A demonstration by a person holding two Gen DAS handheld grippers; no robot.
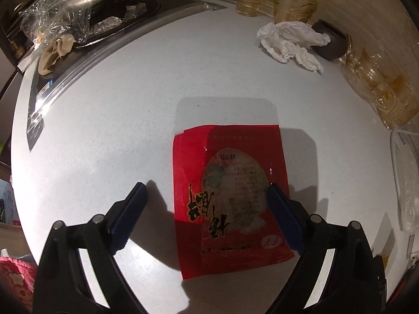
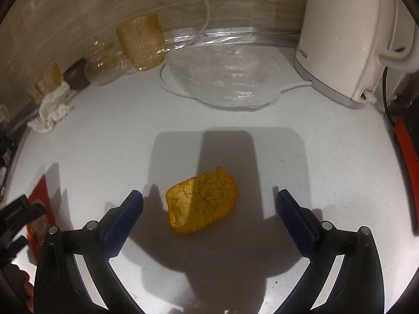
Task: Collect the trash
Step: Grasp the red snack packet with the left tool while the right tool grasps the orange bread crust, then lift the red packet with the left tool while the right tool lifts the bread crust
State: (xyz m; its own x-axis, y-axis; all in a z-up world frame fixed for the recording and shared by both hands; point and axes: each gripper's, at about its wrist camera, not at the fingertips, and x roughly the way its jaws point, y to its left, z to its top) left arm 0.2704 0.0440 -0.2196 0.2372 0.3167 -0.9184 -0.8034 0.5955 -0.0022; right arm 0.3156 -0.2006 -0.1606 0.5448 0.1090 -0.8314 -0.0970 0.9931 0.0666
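Trash lies in several places on the pale grey speckled worktop [image 1: 104,120]. In the left wrist view, a flat red plastic food packet with black characters and a clear oval window [image 1: 230,198] lies on the worktop under the left hand-held gripper [image 1: 207,193]. The jaws of this gripper stand wide apart. Its left blue ribbed pad is over bare worktop beside the packet, and the right pad is over the right edge of the packet; I cannot tell if it touches. Nothing is gripped.

Farther away, near the wall, a crumpled white paper tissue [image 1: 290,43] lies against a small dark brown round cup [image 1: 331,40]. Amber ribbed glass cups [image 1: 377,89] stand along the wall. At the upper left, crinkled clear plastic film [image 1: 57,7] and a crumpled beige scrap [image 1: 55,52] rest on a dark stove surface.

In the right wrist view, a yellow-orange crumpled lump with a cracked surface [image 2: 201,201] sits on the worktop between the pads of the right hand-held gripper [image 2: 209,198], a little nearer to the left pad and apart from both. These jaws are wide apart too and hold nothing. Behind the lump lies a clear plastic bag [image 2: 225,81] with a white cable [image 2: 167,83] around it. A white electric kettle [image 2: 340,34] stands at the right. The red packet shows at the left edge.
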